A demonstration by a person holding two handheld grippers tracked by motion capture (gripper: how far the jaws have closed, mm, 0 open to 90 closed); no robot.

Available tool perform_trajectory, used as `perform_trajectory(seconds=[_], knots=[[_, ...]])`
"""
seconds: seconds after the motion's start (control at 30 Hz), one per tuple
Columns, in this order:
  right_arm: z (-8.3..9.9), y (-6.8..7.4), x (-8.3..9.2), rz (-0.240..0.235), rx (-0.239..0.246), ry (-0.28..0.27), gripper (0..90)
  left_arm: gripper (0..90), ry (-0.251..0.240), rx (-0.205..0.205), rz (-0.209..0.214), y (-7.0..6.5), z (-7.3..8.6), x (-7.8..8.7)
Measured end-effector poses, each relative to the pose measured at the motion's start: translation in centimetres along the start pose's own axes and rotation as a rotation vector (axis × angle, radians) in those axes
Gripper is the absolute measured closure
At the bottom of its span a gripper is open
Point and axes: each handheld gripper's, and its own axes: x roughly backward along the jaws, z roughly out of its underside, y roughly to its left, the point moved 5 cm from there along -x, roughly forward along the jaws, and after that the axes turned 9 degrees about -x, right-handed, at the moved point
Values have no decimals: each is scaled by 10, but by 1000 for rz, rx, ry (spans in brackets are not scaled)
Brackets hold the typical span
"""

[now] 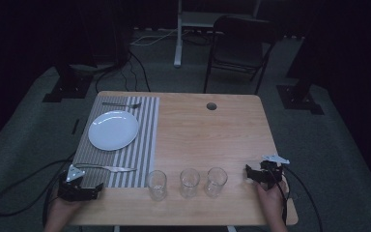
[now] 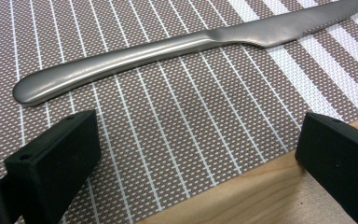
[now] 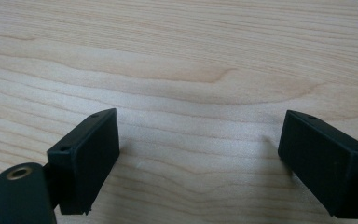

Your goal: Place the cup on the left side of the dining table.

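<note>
Two hand-held grippers sit at the near edge of a wooden table (image 1: 207, 140). Left gripper (image 2: 196, 154) has its jaws spread wide with nothing between them, resting over the near edge of a striped placemat (image 2: 177, 116). Just beyond its jaws a steel knife (image 2: 168, 51) lies flat on the mat, untouched. Right gripper (image 3: 200, 158) is also wide open and holds nothing, over bare wood. Between them stand three clear glasses (image 1: 189, 182); a white plate (image 1: 113, 130) lies farther back.

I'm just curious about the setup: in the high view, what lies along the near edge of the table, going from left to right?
Left gripper → knife → first glass → second glass → third glass → right gripper.
</note>
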Motion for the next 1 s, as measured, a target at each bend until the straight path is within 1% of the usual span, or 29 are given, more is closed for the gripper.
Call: perform_trajectory(seconds=[0.43,0.57,0.67,0.7,0.77,0.8,0.83,0.9,0.93,1.0], knots=[[0,0,0,0,0,0,121,4,-1,-2,3,0,0,0],[0,0,0,0,-1,0,121,5,16,-9,8,1,-1,0],[0,0,0,0,-1,0,121,9,9,-4,16,2,-1,1],[0,0,0,0,-1,0,121,25,5,4,19,2,-1,2],[0,0,0,0,-1,0,121,28,-14,18,35,2,-1,4],[0,0,0,0,-1,0,121,28,-13,20,41,2,0,5],[0,0,0,0,-1,0,121,27,-14,18,42,1,-1,5],[0,0,0,0,-1,0,121,27,-13,20,60,-1,-3,7],[0,0,0,0,-1,0,121,28,-12,15,56,-2,-3,7],[0,0,0,0,-1,0,121,28,-15,8,72,-5,-5,7]])
